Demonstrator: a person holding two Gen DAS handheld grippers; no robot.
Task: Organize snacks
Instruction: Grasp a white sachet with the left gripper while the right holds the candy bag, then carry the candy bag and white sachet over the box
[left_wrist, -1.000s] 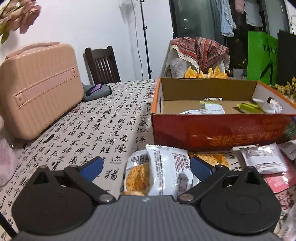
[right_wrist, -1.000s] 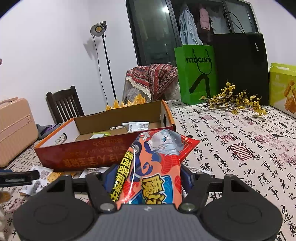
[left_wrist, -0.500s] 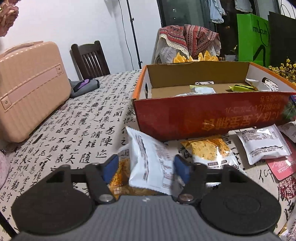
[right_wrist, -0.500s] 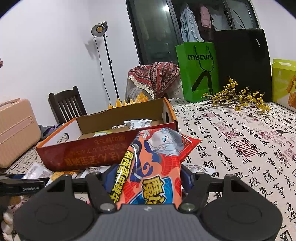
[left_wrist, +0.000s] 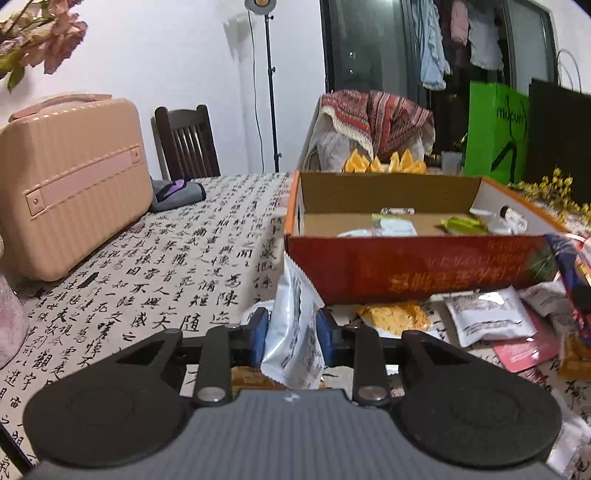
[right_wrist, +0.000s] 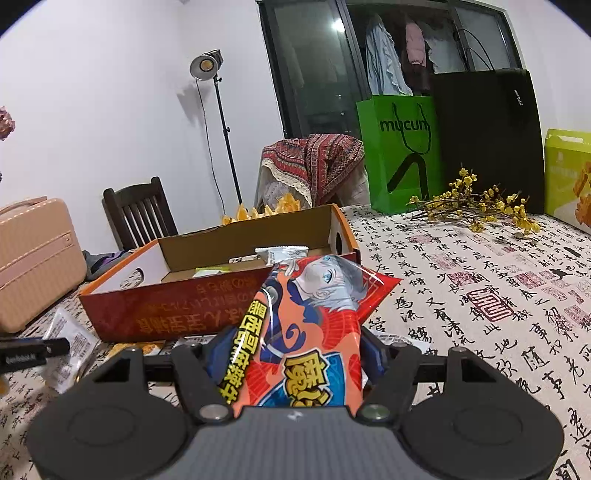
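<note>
Left tool (left_wrist: 290, 326) closing on white pkt (left_wrist: 295, 325); right tool (right_wrist: 295, 354) grips orange snack bag (right_wrist: 306, 332).

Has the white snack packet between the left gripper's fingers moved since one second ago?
Yes. The white packet now stands on edge, pinched between the closing left gripper, its top reaching the red box instead of lying flat below it.
</note>
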